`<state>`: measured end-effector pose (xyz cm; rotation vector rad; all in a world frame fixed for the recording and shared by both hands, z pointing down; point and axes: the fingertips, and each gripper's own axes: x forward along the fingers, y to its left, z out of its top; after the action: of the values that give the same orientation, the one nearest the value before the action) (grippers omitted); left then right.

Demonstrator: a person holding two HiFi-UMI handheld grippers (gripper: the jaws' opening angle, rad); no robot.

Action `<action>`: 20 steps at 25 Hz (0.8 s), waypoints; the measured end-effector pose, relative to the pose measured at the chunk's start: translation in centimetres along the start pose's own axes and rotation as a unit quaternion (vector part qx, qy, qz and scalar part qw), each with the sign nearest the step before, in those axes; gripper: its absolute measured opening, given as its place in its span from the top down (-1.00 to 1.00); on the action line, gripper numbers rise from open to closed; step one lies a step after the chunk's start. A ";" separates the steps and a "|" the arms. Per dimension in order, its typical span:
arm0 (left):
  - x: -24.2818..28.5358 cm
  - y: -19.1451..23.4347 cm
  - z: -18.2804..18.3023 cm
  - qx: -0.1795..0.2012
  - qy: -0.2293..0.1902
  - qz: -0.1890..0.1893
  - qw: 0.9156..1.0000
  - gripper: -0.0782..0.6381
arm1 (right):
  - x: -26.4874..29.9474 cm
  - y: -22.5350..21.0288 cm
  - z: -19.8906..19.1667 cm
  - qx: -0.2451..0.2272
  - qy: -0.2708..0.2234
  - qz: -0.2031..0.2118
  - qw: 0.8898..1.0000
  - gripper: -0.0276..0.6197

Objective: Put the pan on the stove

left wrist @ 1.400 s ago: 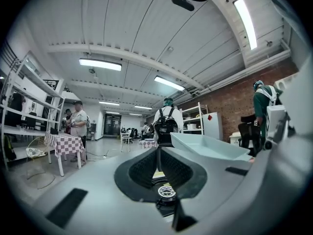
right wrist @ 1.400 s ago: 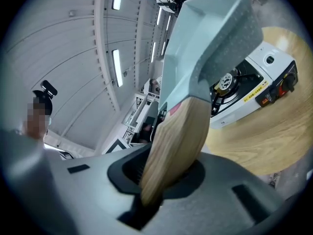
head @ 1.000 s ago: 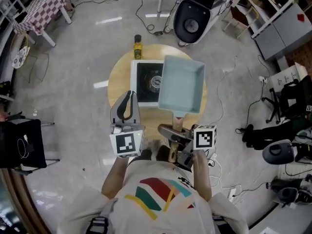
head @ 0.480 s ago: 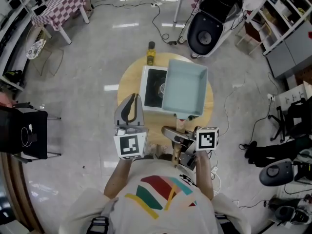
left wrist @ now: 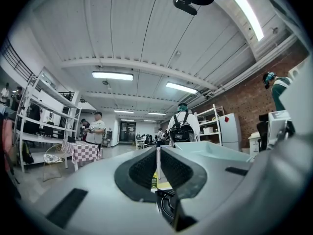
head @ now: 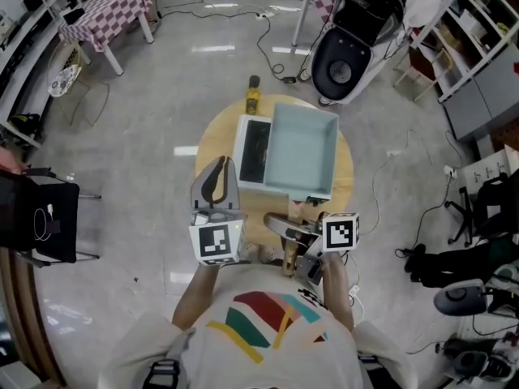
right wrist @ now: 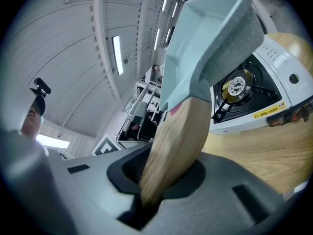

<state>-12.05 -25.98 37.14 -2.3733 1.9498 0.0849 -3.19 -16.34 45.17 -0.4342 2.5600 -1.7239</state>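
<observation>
1. A grey floor fills the head view. A checkered table (head: 101, 14) stands at the upper left, white shelving (head: 462, 23) along the right edge, a black chair (head: 36, 229) at the left edge, and loose cables (head: 388, 177) trail to the right of centre.
2. A bulky black and white unit (head: 349, 51) stands at the upper centre-right, just beyond the round wooden table (head: 212, 140) at frame centre.
3. The pale blue square pan (head: 304, 148) hangs in the air over the table's right half. In the head view it covers the right part of the stove. In the right gripper view it is raised clear of the burner (right wrist: 237, 86).
4. The white portable stove (head: 250, 148) sits on the table, its black top showing only left of the pan.
5. The right gripper (right wrist: 164, 177), lower centre-right in the head view, is clenched on the pan's wooden handle (right wrist: 178, 141), which runs up between its jaws.
6. The left gripper (head: 219, 162), lower centre-left, has its jaws drawn together on nothing. It hangs over the table's near-left edge, beside the stove and apart from the pan.
7. A yellow bottle (head: 253, 96) stands upright at the table's far edge, just above the stove in the frame, clear of the pan.
</observation>
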 end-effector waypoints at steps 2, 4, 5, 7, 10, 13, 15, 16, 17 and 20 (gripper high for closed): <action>0.1 0.3 -0.1 -0.002 0.005 0.004 1.000 0.72 | 0.2 -0.2 0.3 -0.002 0.001 0.006 1.000 0.77; 0.0 0.5 -0.1 0.000 0.007 0.007 1.000 0.72 | 0.4 -0.3 0.8 0.000 0.002 0.006 1.000 0.77; 0.0 0.6 -0.1 0.003 0.003 0.008 1.000 0.72 | 0.4 -0.5 1.0 -0.004 0.005 0.003 1.000 0.77; -0.1 0.9 -0.2 0.008 -0.004 0.012 1.000 0.72 | 0.5 -1.1 1.6 -0.017 0.012 0.002 1.000 0.77; -0.2 1.1 -1.1 0.004 0.017 0.019 1.000 0.72 | 0.9 -1.7 2.7 -0.024 0.018 0.009 1.000 0.77; -0.1 0.9 -0.7 0.002 0.014 0.022 1.000 0.72 | 1.5 -2.5 3.5 -0.017 0.024 0.020 0.999 0.77; -0.1 0.8 -0.4 0.001 0.013 0.026 1.000 0.72 | 1.9 -3.2 3.6 -0.020 0.035 0.017 0.999 0.77; -0.1 0.8 -0.3 0.002 0.014 0.028 1.000 0.72 | 2.1 -3.6 3.6 -0.020 0.039 0.013 0.999 0.77; -0.2 0.8 -0.4 0.004 0.013 0.029 0.999 0.72 | 2.3 -4.0 3.5 -0.013 0.042 0.011 0.999 0.77; -0.4 1.0 -0.4 0.007 0.015 0.037 0.999 0.72 | 2.8 -5.1 3.2 0.029 0.041 0.010 0.999 0.77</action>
<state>-13.06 -25.86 37.58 -2.3087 2.0440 0.0387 -4.24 -21.66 48.92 -0.3408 2.5519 -1.8410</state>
